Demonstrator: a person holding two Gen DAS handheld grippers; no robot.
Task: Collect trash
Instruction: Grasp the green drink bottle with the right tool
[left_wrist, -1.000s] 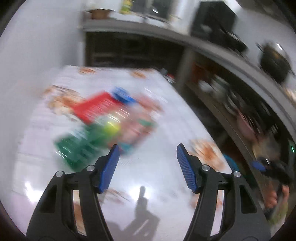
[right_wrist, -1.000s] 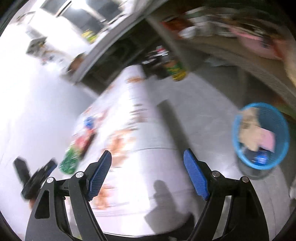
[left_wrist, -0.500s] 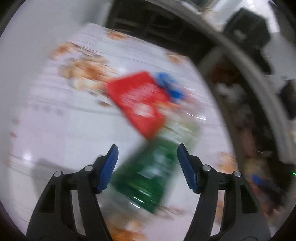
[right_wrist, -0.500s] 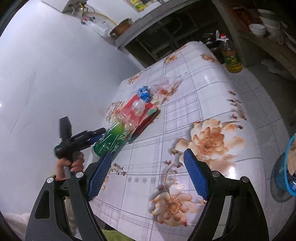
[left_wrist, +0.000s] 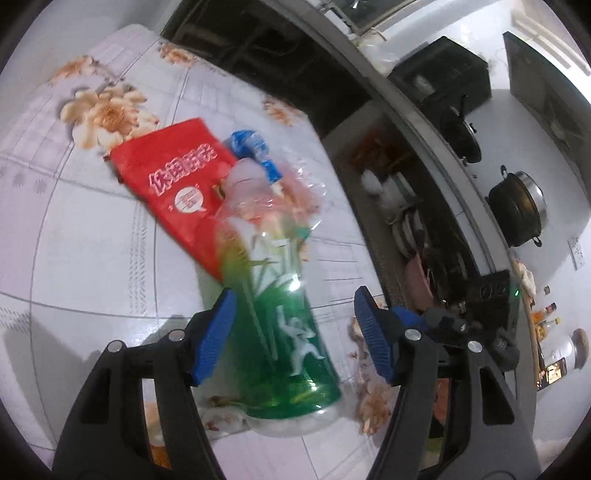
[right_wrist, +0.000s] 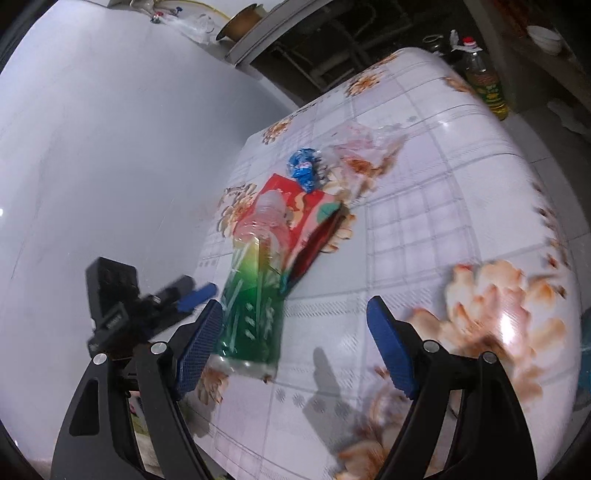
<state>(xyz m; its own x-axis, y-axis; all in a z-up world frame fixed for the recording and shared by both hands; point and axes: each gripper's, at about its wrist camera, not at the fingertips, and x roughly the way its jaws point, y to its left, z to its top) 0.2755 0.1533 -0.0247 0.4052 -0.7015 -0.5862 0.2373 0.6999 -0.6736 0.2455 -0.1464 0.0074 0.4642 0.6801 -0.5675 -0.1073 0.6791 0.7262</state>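
Swung in closer since a second ago: green bottle (left_wrist: 284, 332) then blurred and ahead of the left tongs (left_wrist: 291, 332), now lying between their spread blue pads, neither pad pressing on it. Right tongs (right_wrist: 295, 343) also spread, pinching nothing, turned from the floor and blue basket to the tabletop (right_wrist: 424, 221).

Seen only from the left wrist: white lettering on the red packet (left_wrist: 181, 181), plus a kitchen counter right of the bottle with a black pot (left_wrist: 517, 206) on it and shelves of dishes beneath. Seen only from the right wrist: left tongs from outside, just left of the bottle's base, a bare white wall beyond them, and an oil bottle (right_wrist: 484, 85) with a red cap standing past the tabletop's far edge.

Glossy white cloth over the tabletop, printed with a grey grid and peach flowers; dark open cupboards under a counter behind it.

Bottle clear plastic, lying on its side, base toward the cameras, wrapped in a green label fading to yellow near the shoulder, with white figures on it. Neck resting on the red packet. Just past the bottle's neck, a crumpled blue wrapper (right_wrist: 304, 166), and beside that a clear crinkled bag (right_wrist: 365, 151).
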